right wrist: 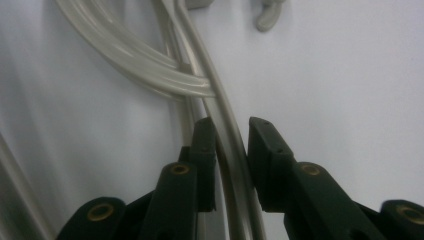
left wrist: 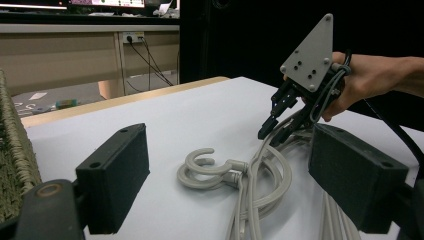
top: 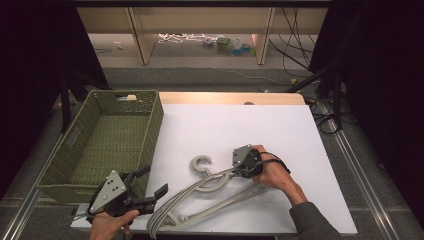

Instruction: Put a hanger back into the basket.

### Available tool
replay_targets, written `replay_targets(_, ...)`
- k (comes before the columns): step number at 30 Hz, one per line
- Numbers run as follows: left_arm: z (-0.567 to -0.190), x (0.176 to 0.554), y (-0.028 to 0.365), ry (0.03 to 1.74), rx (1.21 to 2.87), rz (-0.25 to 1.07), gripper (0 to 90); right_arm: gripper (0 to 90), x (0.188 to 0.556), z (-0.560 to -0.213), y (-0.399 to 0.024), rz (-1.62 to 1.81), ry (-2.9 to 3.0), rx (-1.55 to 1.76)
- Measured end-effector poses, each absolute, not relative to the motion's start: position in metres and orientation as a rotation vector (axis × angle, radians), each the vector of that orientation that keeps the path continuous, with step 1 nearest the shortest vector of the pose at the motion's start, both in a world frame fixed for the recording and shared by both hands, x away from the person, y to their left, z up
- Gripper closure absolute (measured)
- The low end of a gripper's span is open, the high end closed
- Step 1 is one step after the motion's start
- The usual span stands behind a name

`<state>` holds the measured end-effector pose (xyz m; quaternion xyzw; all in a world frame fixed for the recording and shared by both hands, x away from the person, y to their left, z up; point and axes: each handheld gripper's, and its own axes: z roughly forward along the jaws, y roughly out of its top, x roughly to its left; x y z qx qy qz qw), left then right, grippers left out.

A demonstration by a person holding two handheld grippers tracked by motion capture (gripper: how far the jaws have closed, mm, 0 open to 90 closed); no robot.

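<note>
Black jaws of the right gripper (right wrist: 227, 135) pinch one hanger (right wrist: 220, 120) arm at table centre (left gripper (top: 150, 187) gapes idle at seven o'clock), so tangled neighbours could drag along.

hangers (top: 210, 192): smooth glossy plastic; basket (top: 75, 150): rough woven; table (top: 280, 135): matt white
</note>
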<state>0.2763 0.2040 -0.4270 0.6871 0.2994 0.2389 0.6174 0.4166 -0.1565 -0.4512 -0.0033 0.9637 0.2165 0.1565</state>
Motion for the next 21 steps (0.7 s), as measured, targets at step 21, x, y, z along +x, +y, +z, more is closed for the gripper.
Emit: replay_targets(21,-0.432,0.296,0.17,0.709,1.765,0.355,21.7,82.0,0.39,-0.401,-0.168,0.593,2.63,-0.318)
